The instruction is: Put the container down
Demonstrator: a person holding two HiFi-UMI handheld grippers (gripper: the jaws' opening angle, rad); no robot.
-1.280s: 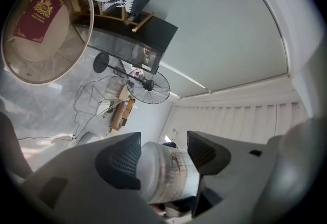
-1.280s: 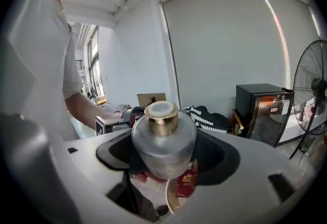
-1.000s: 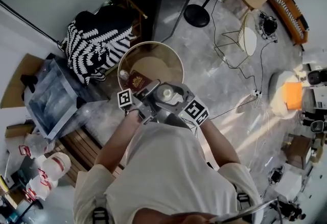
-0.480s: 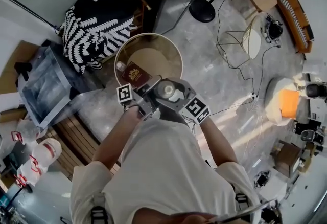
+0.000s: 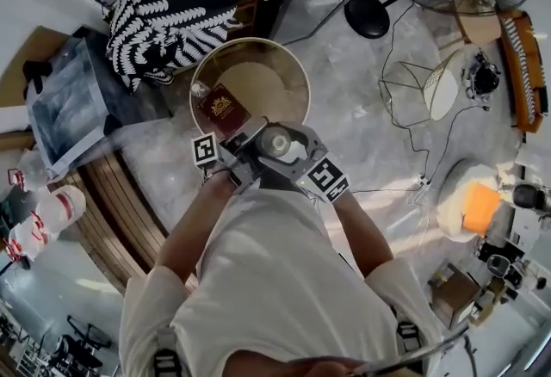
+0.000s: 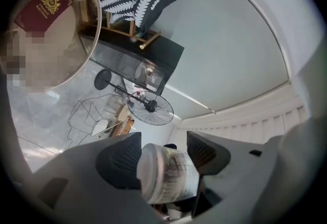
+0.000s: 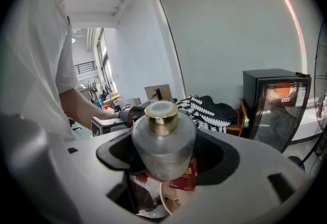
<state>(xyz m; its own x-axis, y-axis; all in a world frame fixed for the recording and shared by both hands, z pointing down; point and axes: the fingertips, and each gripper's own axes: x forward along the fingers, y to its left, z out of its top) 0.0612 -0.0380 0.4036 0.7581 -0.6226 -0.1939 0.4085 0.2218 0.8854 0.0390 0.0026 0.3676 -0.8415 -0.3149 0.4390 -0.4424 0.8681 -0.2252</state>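
Gleaming grey floor [image 5: 379, 160] around round table [image 5: 258, 83]; container [image 7: 163, 138] in right gripper's [image 7: 164, 155] jaws

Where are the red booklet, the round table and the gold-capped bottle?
Red booklet [image 5: 222, 107]: head view, its cover.
Round table [image 5: 267, 78]: head view, bare top.
Gold-capped bottle [image 7: 163, 141]: right gripper view, frosted body.

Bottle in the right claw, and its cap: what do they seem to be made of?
Bottle: probably frosted glass, going by the translucent matte grey body, though plastic is possible. Cap: the shiny gold band suggests metal or metallised plastic.
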